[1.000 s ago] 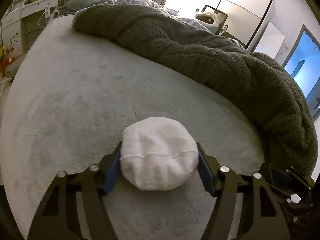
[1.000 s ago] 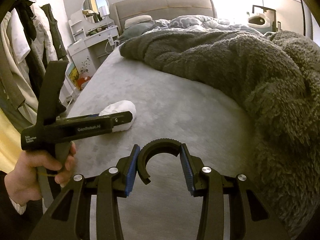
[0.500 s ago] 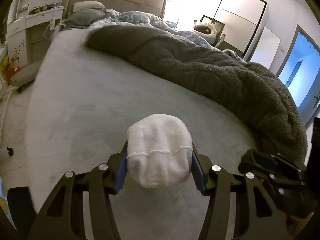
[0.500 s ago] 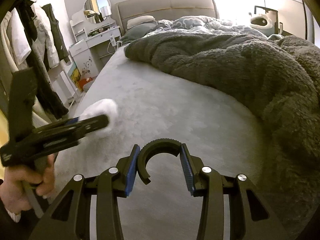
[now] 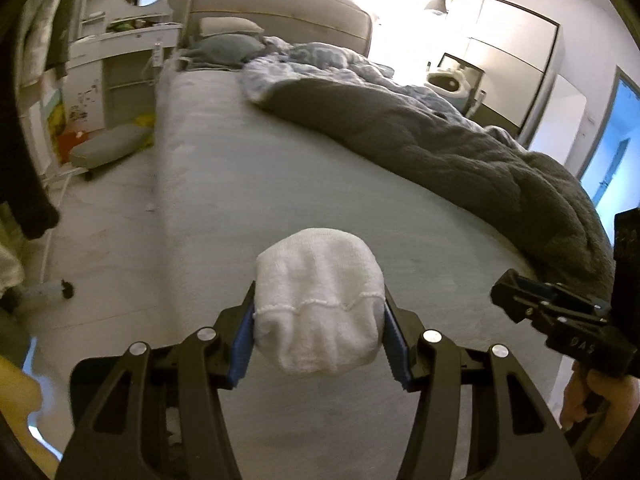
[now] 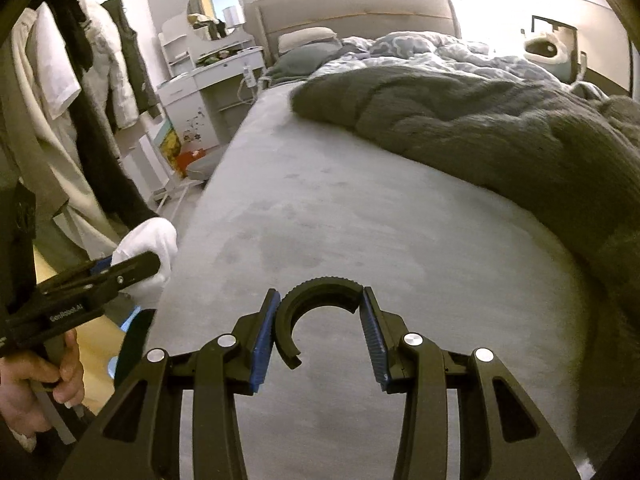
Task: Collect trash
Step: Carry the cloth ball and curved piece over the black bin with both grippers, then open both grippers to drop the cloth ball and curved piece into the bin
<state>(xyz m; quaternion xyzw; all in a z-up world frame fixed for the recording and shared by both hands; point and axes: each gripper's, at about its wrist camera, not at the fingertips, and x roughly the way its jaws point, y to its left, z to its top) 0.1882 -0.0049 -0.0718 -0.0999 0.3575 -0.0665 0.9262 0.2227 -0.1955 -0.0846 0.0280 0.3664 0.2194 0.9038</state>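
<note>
Carrying: left gripper [image 5: 320, 344] clenched on white wad [image 5: 318, 300] | right gripper [image 6: 320, 340] grasping black ring piece [image 6: 316, 312] | bed [image 6: 360, 220] bare | drop-off pending, bin unseen

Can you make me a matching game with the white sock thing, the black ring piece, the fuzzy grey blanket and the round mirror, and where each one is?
Things:
1. white sock bundle
2. black C-shaped ring piece
3. fuzzy grey blanket
4. round mirror

Places:
A. above the white dressing table
B. heaped along the far side of the bed
C. squeezed in the left gripper
D. clamped in the right gripper

Pairs: 1-C, 2-D, 3-B, 4-A
</note>
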